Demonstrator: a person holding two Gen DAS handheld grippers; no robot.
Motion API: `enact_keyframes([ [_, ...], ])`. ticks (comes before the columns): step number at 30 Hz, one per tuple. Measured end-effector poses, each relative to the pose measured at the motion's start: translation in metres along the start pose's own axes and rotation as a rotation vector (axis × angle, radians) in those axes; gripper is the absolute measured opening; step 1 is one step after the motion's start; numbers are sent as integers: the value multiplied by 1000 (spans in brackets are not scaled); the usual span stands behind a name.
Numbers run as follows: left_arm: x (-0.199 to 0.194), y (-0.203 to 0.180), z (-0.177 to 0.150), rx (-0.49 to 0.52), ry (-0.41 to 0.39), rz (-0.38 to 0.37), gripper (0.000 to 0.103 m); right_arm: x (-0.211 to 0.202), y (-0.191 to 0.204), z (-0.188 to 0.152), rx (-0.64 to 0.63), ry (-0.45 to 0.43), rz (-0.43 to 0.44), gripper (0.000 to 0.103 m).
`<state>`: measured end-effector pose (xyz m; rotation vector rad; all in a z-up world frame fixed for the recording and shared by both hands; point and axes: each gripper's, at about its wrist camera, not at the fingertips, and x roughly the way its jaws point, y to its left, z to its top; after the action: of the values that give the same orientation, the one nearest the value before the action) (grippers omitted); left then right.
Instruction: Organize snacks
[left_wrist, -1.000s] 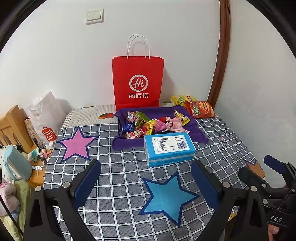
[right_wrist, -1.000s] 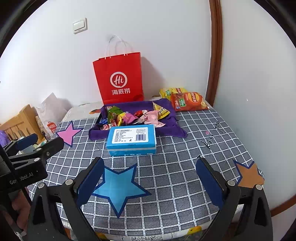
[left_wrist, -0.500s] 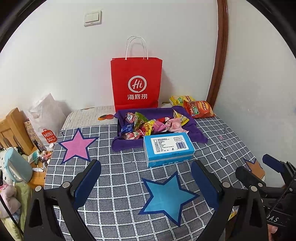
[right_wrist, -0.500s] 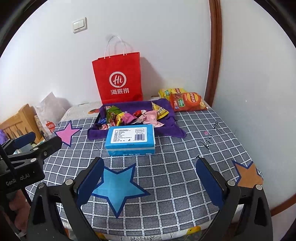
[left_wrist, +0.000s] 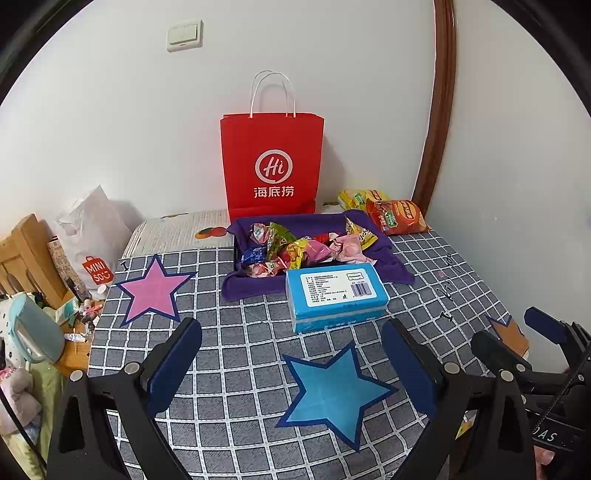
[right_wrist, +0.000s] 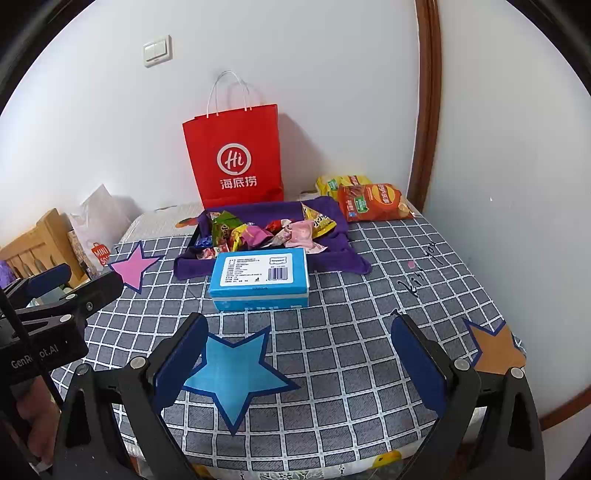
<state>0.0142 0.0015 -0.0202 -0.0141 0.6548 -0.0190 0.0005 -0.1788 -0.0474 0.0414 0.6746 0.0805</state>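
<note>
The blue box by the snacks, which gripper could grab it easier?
Probably the left gripper: in its view the blue rectangular box sits almost centred between its open fingers. From the right gripper the box lies off toward the left finger.

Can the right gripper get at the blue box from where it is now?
Probably yes. The right gripper is open and empty, and only bare checked cloth and the blue star lie between it and the blue box.

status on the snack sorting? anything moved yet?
Done: nothing visibly sorted. Wrapped snacks lie heaped on the purple cloth, chip bags sit loose by the wall. In hand: nothing; left gripper and right gripper are open, short of the blue box. Left: all of it.
</note>
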Motion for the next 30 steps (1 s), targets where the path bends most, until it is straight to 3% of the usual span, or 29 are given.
enact_keyframes([
  [30, -1, -2, -2, 2, -4, -7, 98, -3, -3, 2, 4, -9, 4, 99],
])
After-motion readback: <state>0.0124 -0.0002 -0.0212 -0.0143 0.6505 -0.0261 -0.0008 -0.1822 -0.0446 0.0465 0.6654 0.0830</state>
